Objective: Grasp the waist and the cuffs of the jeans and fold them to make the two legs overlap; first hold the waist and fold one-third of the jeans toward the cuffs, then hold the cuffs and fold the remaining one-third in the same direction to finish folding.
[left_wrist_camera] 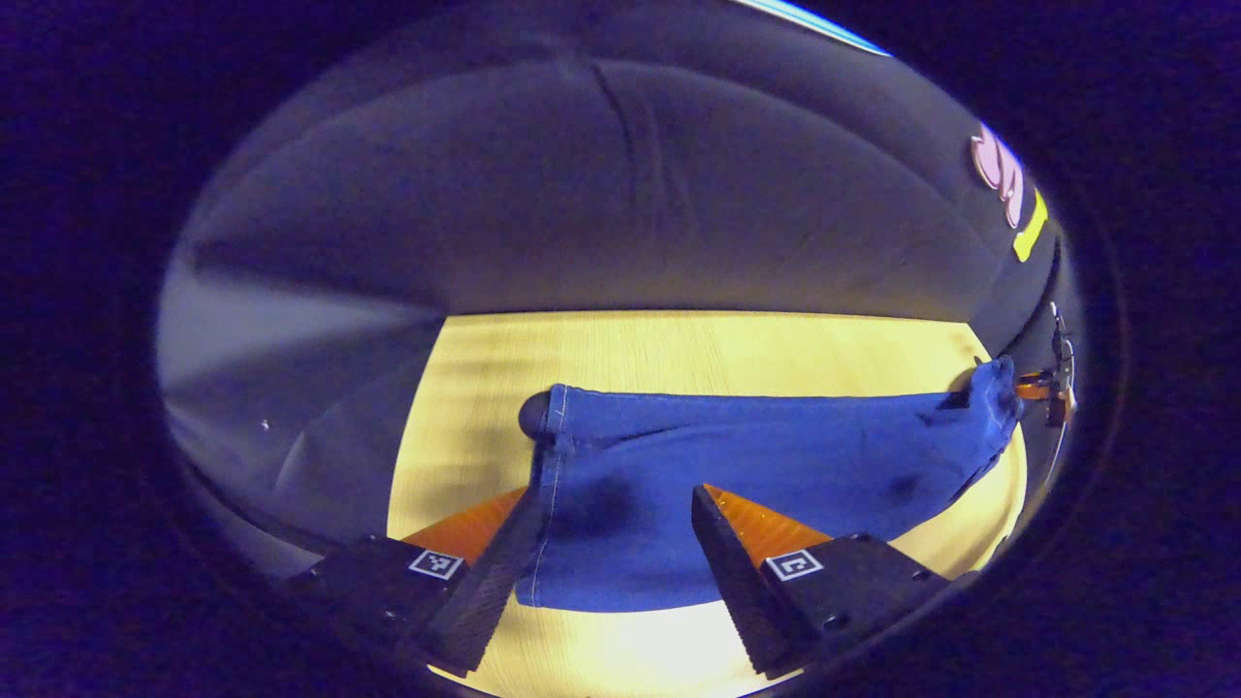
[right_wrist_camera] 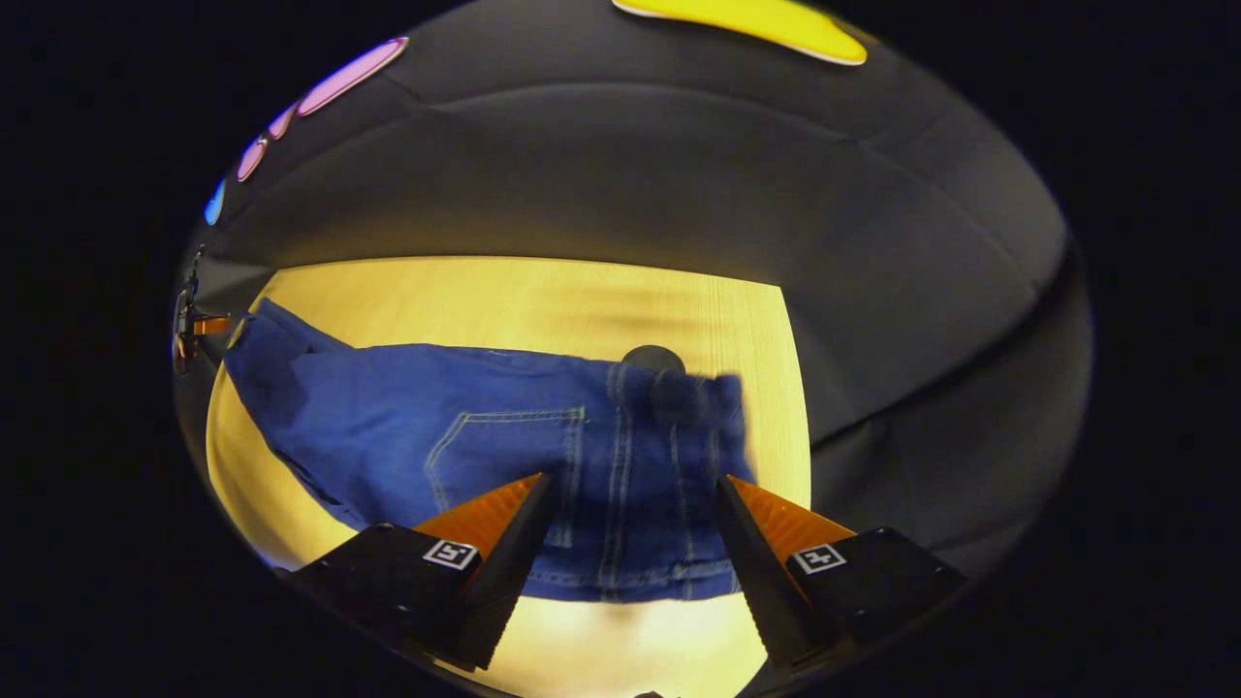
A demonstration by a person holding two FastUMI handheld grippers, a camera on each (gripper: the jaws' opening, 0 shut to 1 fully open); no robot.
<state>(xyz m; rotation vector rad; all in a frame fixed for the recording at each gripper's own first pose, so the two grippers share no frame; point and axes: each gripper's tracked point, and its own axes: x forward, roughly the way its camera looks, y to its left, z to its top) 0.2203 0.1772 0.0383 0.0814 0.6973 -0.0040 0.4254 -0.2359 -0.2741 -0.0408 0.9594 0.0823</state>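
Jeans (left_wrist_camera: 766, 456) flat on table (left_wrist_camera: 679, 349), far end blurred

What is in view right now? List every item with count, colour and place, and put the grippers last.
jeans: one pair, blue, lying lengthwise on the table with the legs overlapped; cuff end under the left hand-held gripper, waist end with a back pocket under the right one.
table: one, light wood, under the jeans.
booth wall: one, black cloth, behind the table.
left hand-held gripper: one, open, above the cuff end.
right hand-held gripper: one, open, above the waist end.
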